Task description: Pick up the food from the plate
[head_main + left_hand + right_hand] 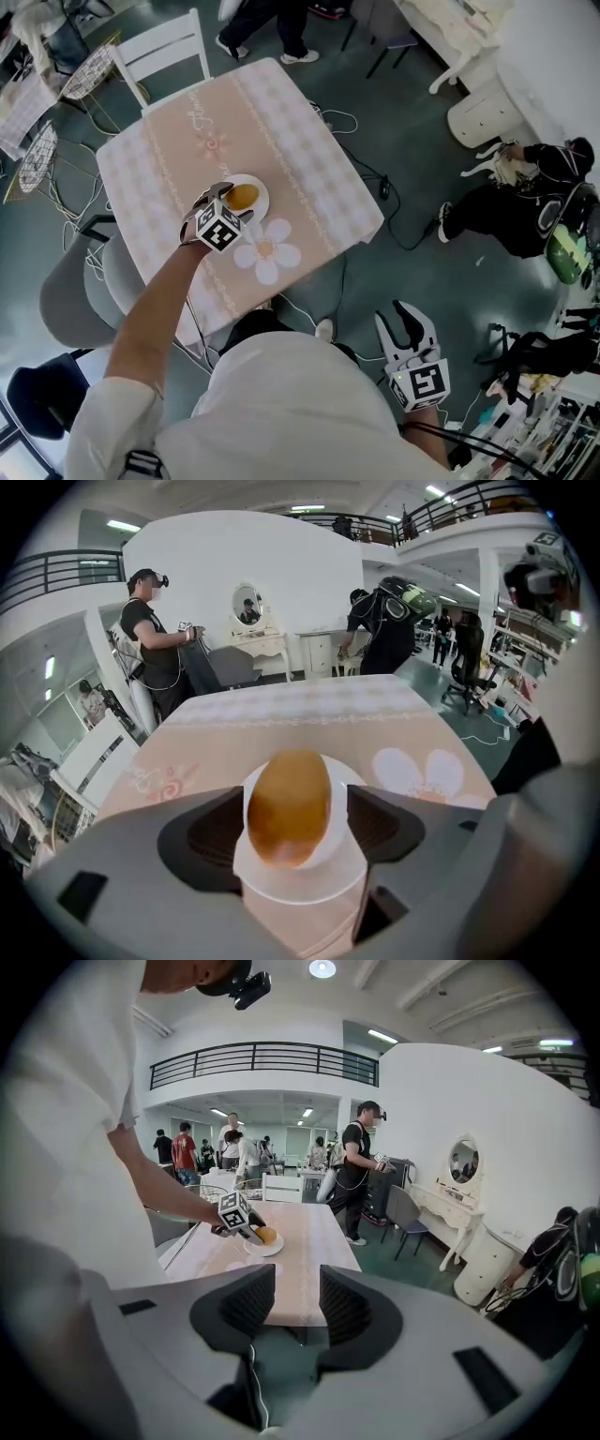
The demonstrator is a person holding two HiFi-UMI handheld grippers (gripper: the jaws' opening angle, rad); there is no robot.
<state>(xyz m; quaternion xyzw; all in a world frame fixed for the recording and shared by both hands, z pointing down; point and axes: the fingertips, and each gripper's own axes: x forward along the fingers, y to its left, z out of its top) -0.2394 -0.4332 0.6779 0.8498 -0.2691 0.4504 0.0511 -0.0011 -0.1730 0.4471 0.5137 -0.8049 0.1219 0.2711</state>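
Observation:
A golden-brown oval piece of food (242,197) lies on a small white plate (262,202) near the middle of the pink checked table (281,112). My left gripper (218,193) reaches over the plate. In the left gripper view the food (289,803) sits between the jaws of the left gripper (293,832); the pads stand just off its sides, so the gripper is open. My right gripper (401,321) hangs low beside my body, off the table and over the floor. It is open and holds nothing (297,1302). The right gripper view shows the plate (265,1247) from afar.
A white flower-shaped mat (267,251) lies beside the plate toward the table's near edge. A white chair (164,47) stands at the far side, grey chairs (70,291) at the left. Cables (370,178) run over the floor; a person (525,206) crouches at the right.

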